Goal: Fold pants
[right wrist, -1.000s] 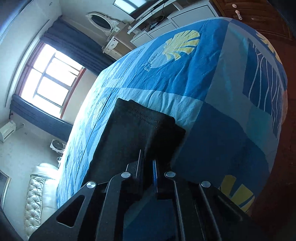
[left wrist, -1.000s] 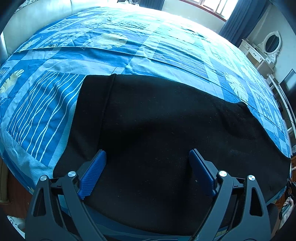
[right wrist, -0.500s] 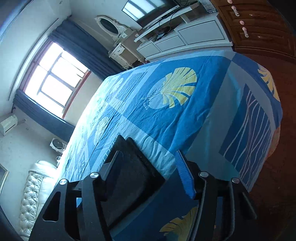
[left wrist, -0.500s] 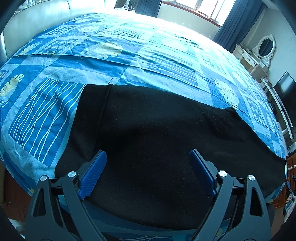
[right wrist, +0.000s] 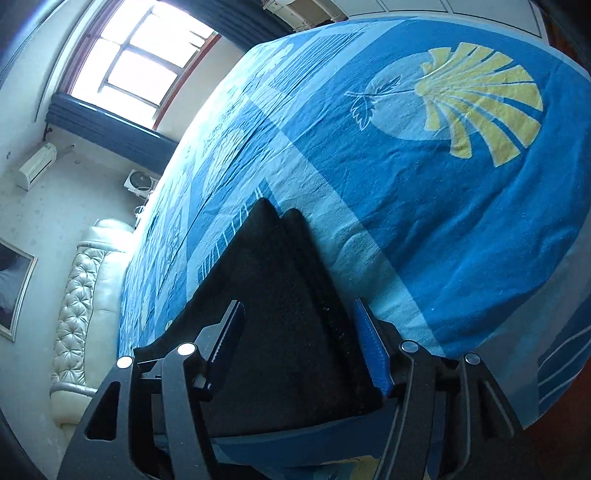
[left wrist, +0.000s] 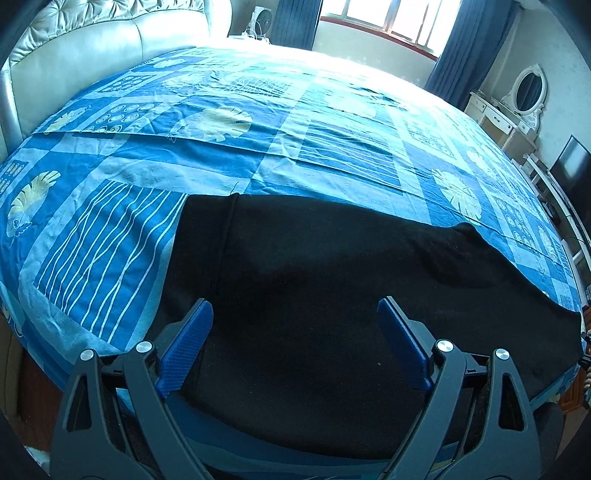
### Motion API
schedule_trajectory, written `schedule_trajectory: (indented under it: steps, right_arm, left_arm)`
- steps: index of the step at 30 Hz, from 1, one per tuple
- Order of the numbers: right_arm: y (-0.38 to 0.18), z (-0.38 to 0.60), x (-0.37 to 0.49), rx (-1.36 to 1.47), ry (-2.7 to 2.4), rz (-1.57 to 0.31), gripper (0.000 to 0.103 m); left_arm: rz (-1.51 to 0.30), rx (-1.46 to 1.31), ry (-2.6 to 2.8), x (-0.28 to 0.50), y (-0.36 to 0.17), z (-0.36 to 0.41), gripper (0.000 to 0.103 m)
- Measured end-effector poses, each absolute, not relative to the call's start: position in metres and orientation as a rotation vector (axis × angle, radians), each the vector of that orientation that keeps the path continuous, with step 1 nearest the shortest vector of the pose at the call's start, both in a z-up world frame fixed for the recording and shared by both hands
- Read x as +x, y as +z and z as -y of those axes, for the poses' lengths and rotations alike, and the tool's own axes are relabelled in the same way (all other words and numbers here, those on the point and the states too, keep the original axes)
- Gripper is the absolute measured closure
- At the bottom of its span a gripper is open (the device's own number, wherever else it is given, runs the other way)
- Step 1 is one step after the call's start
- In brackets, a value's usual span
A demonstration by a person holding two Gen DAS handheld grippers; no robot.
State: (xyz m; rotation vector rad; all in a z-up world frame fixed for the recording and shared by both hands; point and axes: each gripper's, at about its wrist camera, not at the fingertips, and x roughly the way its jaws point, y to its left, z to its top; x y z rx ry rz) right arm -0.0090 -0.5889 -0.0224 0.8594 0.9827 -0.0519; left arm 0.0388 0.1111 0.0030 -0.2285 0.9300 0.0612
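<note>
Black pants point(left wrist: 332, 280) lie flat along the near edge of a bed with a blue patterned cover point(left wrist: 258, 140), folded lengthwise, waistband to the left. My left gripper point(left wrist: 295, 314) is open and empty, held above the pants near the waist end. In the right wrist view the leg cuffs point(right wrist: 280, 266) lie stacked, two layers showing. My right gripper point(right wrist: 299, 317) is open with its jaws standing either side of the cuff end, not clamping it.
A white tufted headboard point(left wrist: 110, 40) stands at the far left, a window with dark curtains point(left wrist: 388, 18) at the back, a white vanity with mirror point(left wrist: 517, 99) and a TV point(left wrist: 572, 166) at the right. The bed edge and wooden floor point(right wrist: 554, 454) lie close below.
My right gripper has opened and let go of the leg cuffs, which now lie on the bed. My left gripper has risen and pulled back, staying open.
</note>
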Motion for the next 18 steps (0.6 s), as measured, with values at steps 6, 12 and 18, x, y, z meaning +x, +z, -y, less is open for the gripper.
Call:
schedule_trajectory:
  steps: [6,12,18]
  right_arm:
    - [-0.019,0.554,-0.002,0.817,-0.03,-1.056,0.075]
    - [0.013,0.525,-0.004,0.893,0.022,-0.932,0.077]
    - [0.081,0.476,0.011,0.947,0.204,-0.749,0.077]
  left_arm:
    - [-0.981,-0.295,0.082,0.041,-0.017,-0.128,0.013]
    - [-0.981,-0.225,0.083,0.04,-0.018,-0.121,0.013]
    - [-0.997,-0.249,0.079,0.041,-0.019,-0.124,0.013]
